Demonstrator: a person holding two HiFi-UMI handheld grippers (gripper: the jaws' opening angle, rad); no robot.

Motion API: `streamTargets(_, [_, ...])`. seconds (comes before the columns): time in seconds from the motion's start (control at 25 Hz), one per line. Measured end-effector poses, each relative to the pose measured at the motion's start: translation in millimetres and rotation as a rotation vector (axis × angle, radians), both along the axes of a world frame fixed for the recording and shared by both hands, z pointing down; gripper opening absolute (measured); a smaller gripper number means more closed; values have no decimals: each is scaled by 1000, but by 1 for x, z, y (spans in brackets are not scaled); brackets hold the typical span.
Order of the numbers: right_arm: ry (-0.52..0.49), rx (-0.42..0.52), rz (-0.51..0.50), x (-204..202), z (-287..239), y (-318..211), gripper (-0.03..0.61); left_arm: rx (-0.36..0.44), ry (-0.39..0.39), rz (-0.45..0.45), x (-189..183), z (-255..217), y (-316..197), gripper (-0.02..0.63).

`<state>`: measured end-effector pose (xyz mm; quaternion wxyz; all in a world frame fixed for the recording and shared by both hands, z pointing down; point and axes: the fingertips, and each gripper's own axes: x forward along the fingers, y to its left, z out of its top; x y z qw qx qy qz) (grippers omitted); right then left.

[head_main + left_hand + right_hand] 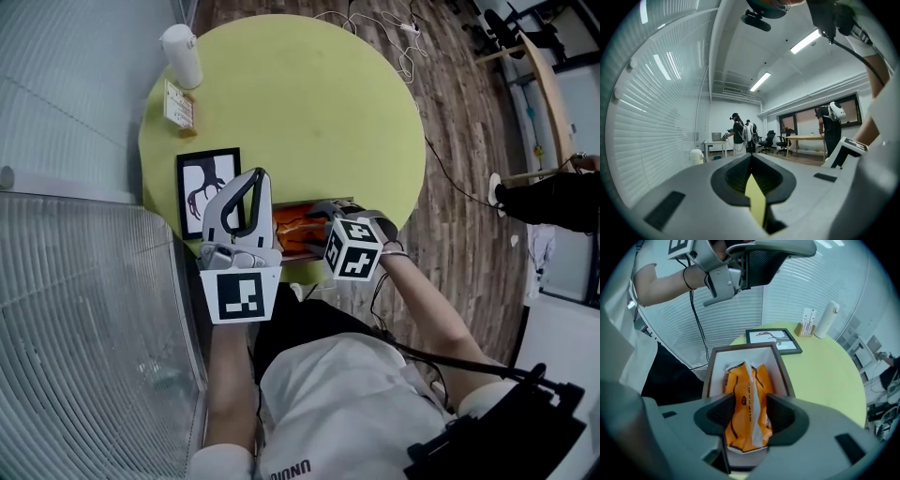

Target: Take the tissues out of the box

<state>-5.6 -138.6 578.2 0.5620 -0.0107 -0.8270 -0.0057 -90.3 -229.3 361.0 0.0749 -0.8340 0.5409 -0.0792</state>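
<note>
An open brown box (309, 202) with a white lining (740, 352) stands at the near edge of the round yellow-green table (319, 112). Inside lies an orange tissue pack (747, 394), also seen from above (298, 234). My right gripper (751, 411) hovers open over the box, its jaws straddling the pack's near end; in the head view the right gripper (323, 223) is just right of the pack. My left gripper (253, 183) is raised left of the box, jaws together and holding nothing. The left gripper (751, 157) points across the room.
A framed picture (207, 187) lies left of the box, also visible beyond it (773, 341). A white bottle (181, 54) and a small card stand (178, 105) sit at the table's far left. Cables (394, 37) trail on the wooden floor. Window blinds (84, 281) run along the left.
</note>
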Motion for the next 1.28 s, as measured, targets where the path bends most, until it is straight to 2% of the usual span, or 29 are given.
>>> streamTargets(0.28, [18,1,-2,3,4,3,151,6,-20,15,2,-4,-3,14])
streamTargets(0.6, [18,17,-7,5,4,4,52,8,-4,9,-1,-2,-2,12])
streamTargets(0.72, [13,17,-14,5,0,5,38,-5,26,-3,-3,2,-1,14])
streamTargets(0.84, [4,31,-14,5,-5,5,31,-59,168,-63,-7,7,-1,14])
streamTargets(0.88, [-2,36,-12,5,-8,5,29,-68,192,-74,-9,8,-1,14])
streamTargets(1.08, [-34,51,-1,4,-24,4,26,-75,214,-94,-12,3,1,14])
streamTargets(1.28, [-65,82,8,6,-36,1,25,-72,189,-100,-10,0,4,14])
